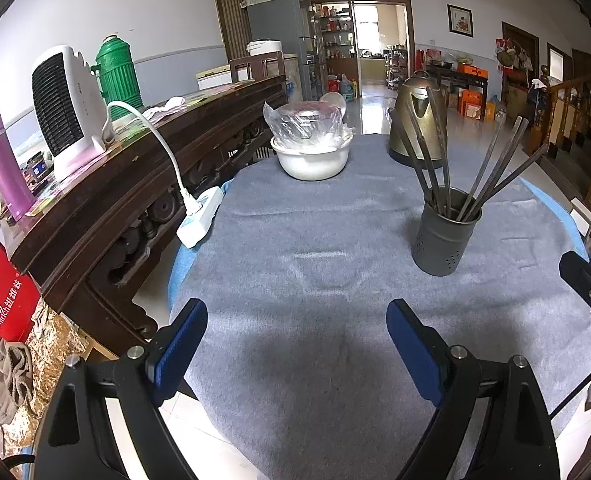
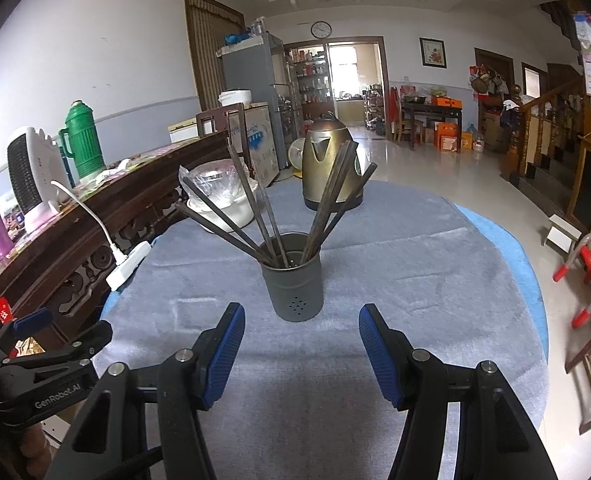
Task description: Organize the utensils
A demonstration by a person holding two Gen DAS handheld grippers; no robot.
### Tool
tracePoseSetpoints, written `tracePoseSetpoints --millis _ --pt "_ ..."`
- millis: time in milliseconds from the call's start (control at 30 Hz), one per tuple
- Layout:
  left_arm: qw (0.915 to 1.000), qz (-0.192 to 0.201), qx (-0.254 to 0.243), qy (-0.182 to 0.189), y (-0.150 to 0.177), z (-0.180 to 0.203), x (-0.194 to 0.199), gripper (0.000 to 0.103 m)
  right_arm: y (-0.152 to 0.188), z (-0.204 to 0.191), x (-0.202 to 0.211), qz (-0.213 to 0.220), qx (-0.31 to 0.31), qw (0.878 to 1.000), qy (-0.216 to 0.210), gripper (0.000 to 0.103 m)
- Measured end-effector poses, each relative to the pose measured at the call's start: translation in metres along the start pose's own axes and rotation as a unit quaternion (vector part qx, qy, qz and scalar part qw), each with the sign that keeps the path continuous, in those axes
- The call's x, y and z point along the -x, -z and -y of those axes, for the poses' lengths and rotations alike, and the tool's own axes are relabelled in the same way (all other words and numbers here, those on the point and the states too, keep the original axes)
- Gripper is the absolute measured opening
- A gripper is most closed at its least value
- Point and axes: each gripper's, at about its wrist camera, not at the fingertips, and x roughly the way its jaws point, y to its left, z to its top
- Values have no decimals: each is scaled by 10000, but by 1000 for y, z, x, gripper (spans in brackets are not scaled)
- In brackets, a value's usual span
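Left claw (image 1: 296, 344): jaws spread wide, nothing between them, hovering over the grey cloth on the counter (image 1: 315, 232). Utensil holder (image 1: 445, 232) sits ahead and to the right, upright, chopsticks (image 1: 491, 168) fanned out inside it. Beyond: white bowl (image 1: 313, 158) with bagged contents, brass kettle (image 1: 417, 120) behind the holder. Power strip (image 1: 199, 216) at the cloth's left edge. Right claw's body shows at the far right.

Right claw (image 2: 301, 346): also wide open, empty. Holder (image 2: 293, 280) just ahead, nearly centred between the fingers, not touching. Kettle (image 2: 329, 164) straight behind it, bowl (image 2: 223, 204) back-left. Path to holder unobstructed.
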Motion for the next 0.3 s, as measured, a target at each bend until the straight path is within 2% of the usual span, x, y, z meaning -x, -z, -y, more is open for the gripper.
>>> tracePoseSetpoints --millis 300 --pt "10000 48 -16 81 -2 1 -8 92 -1 4 -7 -136 -27 9997 212 63"
